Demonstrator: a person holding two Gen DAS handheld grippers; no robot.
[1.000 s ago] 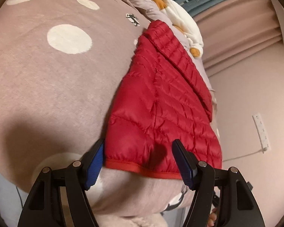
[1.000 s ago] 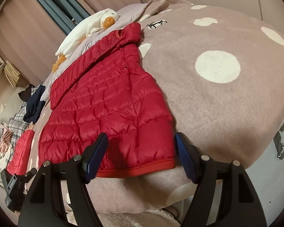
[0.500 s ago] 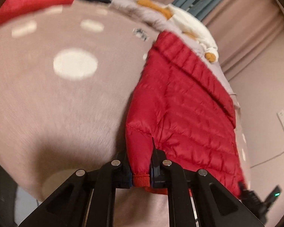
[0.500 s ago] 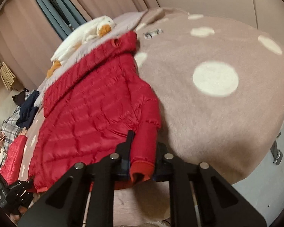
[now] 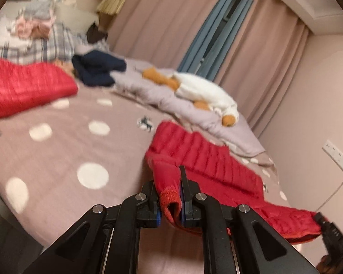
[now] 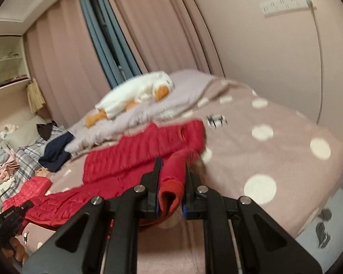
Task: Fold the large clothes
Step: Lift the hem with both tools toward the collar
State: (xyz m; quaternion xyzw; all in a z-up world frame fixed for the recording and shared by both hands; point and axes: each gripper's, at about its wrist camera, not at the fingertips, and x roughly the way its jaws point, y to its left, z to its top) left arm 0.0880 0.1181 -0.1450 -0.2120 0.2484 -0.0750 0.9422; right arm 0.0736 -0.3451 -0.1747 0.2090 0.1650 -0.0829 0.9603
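Red quilted down jacket gripped at both hem corners above the bed.

The bed's dusty-pink fleece blanket with white polka dots (image 5: 57,150) fills most of both views. On it lies the red quilted down jacket (image 5: 205,159), its collar end toward the lilac-grey duvet (image 5: 194,114) that carries a white-and-orange plush toy (image 5: 205,93). The hem edge of the jacket is raised off the blanket and hangs stretched between the two tools. A second folded red quilted garment (image 5: 22,86) lies well apart on the far side of the bed, beside a dark navy garment (image 5: 96,70). The left gripper (image 5: 170,196) is clenched on the ribbed orange-red hem corner; the right gripper (image 6: 171,189) is likewise clamped on the opposite hem corner.
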